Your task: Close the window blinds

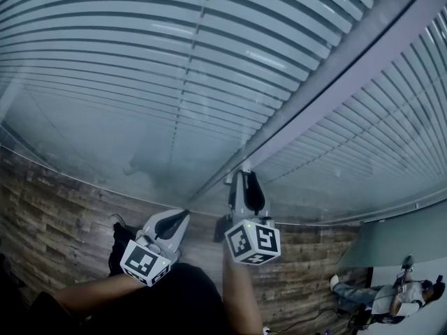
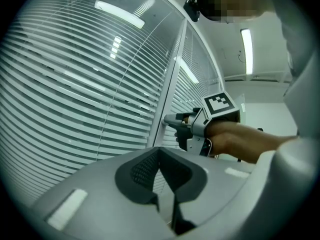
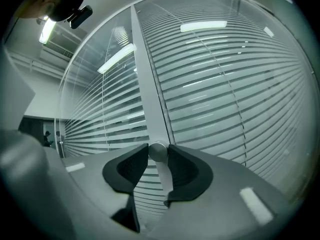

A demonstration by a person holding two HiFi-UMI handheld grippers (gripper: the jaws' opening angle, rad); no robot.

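Slatted white window blinds hang behind glass on both sides of a pale upright frame post. A small round metal knob sticks out of that post. My right gripper is shut on the knob, with a pad pressed against each side. In the left gripper view the right gripper reaches the post at its tip. My left gripper hangs lower and to the left, away from the blinds, shut with nothing in it.
A wood-plank floor runs below the glass wall. At the lower right a person sits on the floor beside a pale wall. Ceiling lights reflect in the glass.
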